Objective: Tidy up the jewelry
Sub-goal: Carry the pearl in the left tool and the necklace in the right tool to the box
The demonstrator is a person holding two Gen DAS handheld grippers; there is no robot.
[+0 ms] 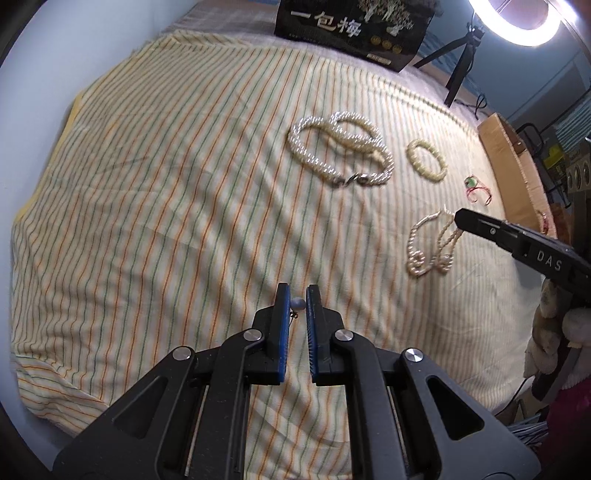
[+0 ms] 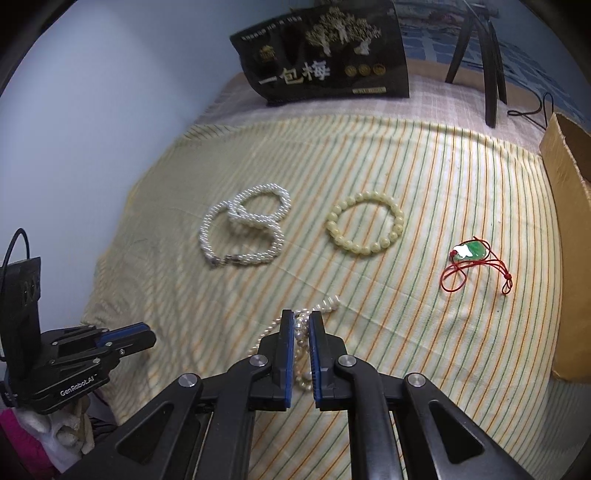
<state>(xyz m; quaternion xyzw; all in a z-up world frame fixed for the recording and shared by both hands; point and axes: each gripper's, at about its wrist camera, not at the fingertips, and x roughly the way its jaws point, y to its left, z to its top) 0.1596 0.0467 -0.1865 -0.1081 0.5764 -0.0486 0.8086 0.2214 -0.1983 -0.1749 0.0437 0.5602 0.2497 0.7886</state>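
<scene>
My left gripper (image 1: 297, 291) is shut on a small pale bead earring (image 1: 297, 304) and holds it above the striped cloth (image 1: 166, 177). My right gripper (image 2: 302, 317) is shut on a small pearl strand (image 2: 301, 328), which hangs from its tip in the left wrist view (image 1: 430, 247). A thick white pearl necklace (image 2: 243, 229) lies coiled on the cloth, a cream bead bracelet (image 2: 364, 223) to its right, and a green pendant on a red cord (image 2: 476, 266) further right. The left gripper shows at the right wrist view's lower left (image 2: 125, 338).
A black printed bag (image 2: 325, 55) stands at the back of the bed. A cardboard box (image 2: 569, 221) lies along the right edge. A tripod (image 2: 487, 55) with a ring light (image 1: 524, 22) stands at the back right. The wall is at the left.
</scene>
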